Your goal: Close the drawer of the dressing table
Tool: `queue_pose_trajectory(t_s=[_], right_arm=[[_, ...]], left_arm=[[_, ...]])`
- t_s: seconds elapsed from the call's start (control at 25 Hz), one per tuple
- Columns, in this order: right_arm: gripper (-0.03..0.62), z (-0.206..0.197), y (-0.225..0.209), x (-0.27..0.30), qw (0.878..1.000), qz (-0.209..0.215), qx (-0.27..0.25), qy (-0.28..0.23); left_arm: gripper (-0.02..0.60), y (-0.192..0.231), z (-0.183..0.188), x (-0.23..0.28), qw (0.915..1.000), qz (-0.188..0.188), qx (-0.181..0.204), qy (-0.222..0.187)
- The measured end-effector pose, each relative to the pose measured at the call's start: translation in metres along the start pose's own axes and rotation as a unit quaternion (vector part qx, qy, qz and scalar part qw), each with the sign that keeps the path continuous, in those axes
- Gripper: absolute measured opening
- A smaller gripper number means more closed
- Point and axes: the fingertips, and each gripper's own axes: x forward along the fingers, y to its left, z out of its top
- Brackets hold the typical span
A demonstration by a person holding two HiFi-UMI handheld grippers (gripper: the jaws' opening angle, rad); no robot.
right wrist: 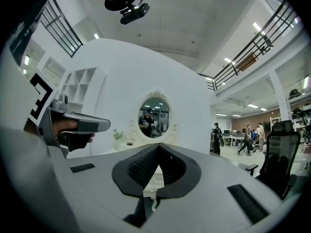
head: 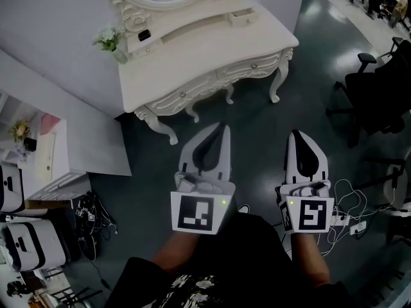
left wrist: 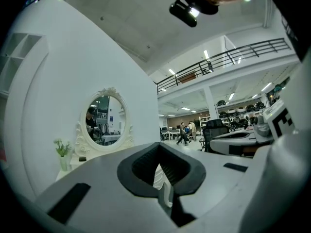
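Dark floor (head: 257,140) ahead, white dressing table (head: 212,43) beyond, small top drawer (head: 243,17) seemingly ajar, well apart from left gripper (head: 220,133) and right gripper (head: 297,138), fingers clenched on nothing: approach step, then nudging it shut.

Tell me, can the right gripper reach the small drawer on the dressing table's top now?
Probably not yet: the right gripper is well short of the drawer, though nothing seems to block it.

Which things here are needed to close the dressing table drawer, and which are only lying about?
For the job: dressing table, small top drawer, left gripper and right gripper, both shut and empty.

Lying about: vase, office chair, cables, white shelf.
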Motion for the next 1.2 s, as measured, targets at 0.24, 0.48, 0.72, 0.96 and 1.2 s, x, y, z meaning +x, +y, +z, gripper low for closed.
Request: queue_pose_trajectory(t_s=[0.24, 0.48, 0.72, 0.96, 1.2], right_arm=[[-0.002, -0.004, -0.003, 0.031, 1.000, 0.005, 0.004, 0.001], [-0.002, -0.008, -0.007, 0.067, 1.000, 0.007, 0.002, 0.008], [-0.002, -0.008, -0.007, 0.099, 1.000, 0.002, 0.000, 0.008], [-0.002, -0.003, 0.003, 0.124, 1.000, -0.003, -0.011, 0.012], [-0.002, -0.003, 0.001, 0.147, 1.000, -0.013, -0.013, 0.017]], left_arm=[[0.000, 0.015, -0.003, 0.028, 1.0000, -0.003, -0.005, 0.000], [0.000, 0.034, -0.007, 0.060, 1.0000, -0.003, -0.008, 0.004], [0.000, 0.054, -0.009, 0.085, 0.9999, -0.007, -0.008, 0.006], [0.000, 0.073, -0.006, 0.107, 0.9998, -0.019, -0.011, 0.003], [0.000, 0.088, -0.005, 0.128, 0.9994, -0.032, -0.012, 0.001]])
